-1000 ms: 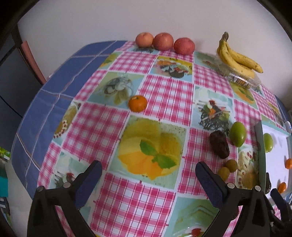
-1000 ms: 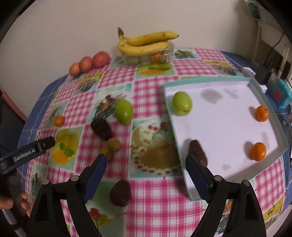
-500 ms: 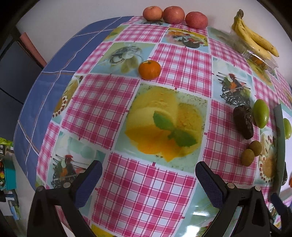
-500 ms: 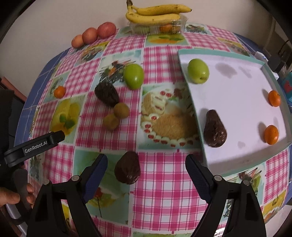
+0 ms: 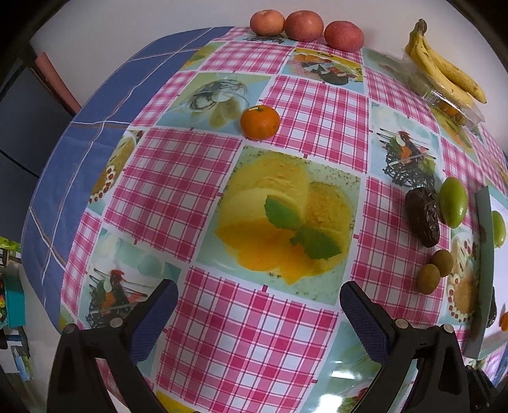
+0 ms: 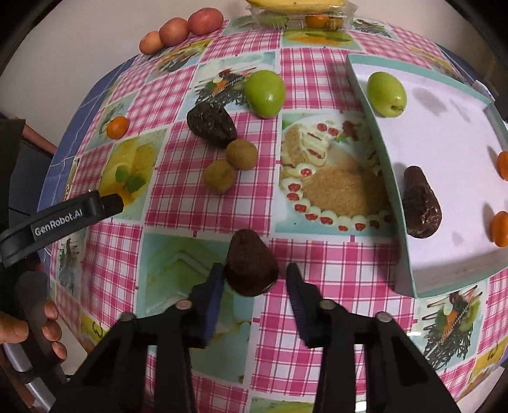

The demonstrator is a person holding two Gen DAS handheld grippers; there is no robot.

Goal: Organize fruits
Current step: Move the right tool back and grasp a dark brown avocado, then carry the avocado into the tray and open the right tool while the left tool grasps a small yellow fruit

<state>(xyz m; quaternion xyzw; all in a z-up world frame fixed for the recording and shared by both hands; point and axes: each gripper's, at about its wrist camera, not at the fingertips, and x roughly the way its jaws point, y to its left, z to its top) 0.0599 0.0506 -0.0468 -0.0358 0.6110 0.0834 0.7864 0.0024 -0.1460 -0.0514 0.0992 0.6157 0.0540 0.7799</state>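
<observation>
left wrist view: the left gripper (image 5: 254, 305) hangs with its fingers wide over bare checked tablecloth (image 5: 177, 190), nothing between them; a mandarin (image 5: 259, 122) lies well ahead; a dark avocado (image 5: 422, 217), a green fruit (image 5: 452, 202) and two small brown fruits (image 5: 435, 269) lie loose near the tray (image 5: 485, 270) at the right edge; three reddish fruits (image 5: 306, 25) and bananas (image 5: 444, 73) sit by the wall.

right wrist view: the right gripper (image 6: 254, 279) is closing around a second dark avocado (image 6: 250, 265) on the cloth; the left pad touches it, the right pad seems just short; the tray holds one green fruit (image 6: 386, 93), one avocado (image 6: 420, 206) and two mandarins (image 6: 501, 228); judging by that, sorting is under way, with several loose fruits left.
</observation>
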